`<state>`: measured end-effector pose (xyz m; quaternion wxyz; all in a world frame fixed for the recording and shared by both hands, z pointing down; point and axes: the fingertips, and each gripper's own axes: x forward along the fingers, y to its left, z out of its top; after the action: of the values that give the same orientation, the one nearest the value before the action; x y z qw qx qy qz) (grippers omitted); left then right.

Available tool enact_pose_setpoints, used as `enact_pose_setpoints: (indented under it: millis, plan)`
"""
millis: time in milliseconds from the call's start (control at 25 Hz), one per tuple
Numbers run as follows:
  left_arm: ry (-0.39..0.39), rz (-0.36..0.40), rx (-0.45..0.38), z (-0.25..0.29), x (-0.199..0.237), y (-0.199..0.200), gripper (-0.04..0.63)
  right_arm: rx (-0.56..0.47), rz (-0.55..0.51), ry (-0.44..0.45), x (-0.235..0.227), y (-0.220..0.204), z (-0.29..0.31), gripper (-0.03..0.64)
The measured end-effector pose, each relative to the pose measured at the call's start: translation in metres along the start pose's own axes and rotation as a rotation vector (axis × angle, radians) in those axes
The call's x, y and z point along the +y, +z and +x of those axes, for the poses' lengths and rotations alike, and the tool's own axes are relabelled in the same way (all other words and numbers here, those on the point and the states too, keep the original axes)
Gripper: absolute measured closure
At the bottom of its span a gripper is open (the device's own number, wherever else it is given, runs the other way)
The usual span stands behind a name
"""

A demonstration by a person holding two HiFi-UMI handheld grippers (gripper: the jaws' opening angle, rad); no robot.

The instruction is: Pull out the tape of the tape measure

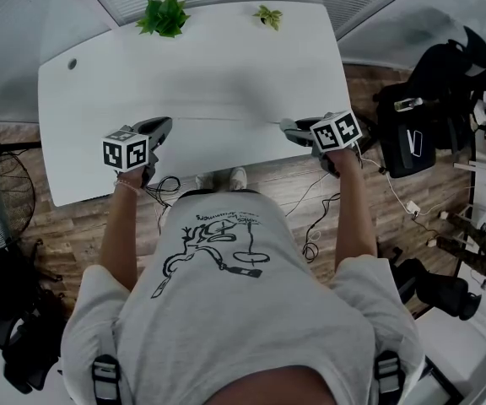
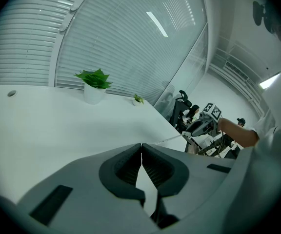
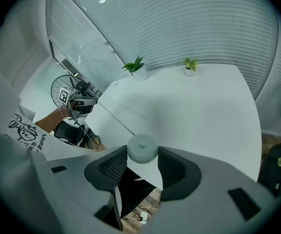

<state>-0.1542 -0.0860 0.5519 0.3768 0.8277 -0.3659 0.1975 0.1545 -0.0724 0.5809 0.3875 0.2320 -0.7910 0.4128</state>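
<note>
Snugly within right tool (image 3: 141, 156), tape measure (image 3: 142, 148)

A small round, pale grey tape measure (image 3: 142, 149) sits clamped flat-face-up between the jaws of the right gripper (image 3: 142, 153); its thin tape (image 1: 226, 119) runs out taut over the white table (image 1: 226, 57), its end pinched in the closed left gripper (image 2: 141, 146).
</note>
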Motion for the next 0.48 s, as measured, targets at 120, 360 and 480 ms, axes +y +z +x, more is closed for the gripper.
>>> enact_pose_setpoints:
  millis: [120,360,480]
  plan:
    - [0.002,-0.001,0.002,-0.0009,0.0006,-0.0002,0.571,0.002,0.000,-0.001,-0.0007,-0.0003,-0.0007,0.408]
    - [0.004,-0.003,0.004,-0.0025,0.0026,0.0001,0.571,0.003,0.002,-0.003,-0.0013,0.0011,-0.0004,0.408]
    - [0.006,-0.002,0.006,-0.0029,0.0027,-0.0009,0.571,0.003,0.003,-0.003,-0.0011,-0.0001,0.0000,0.408]
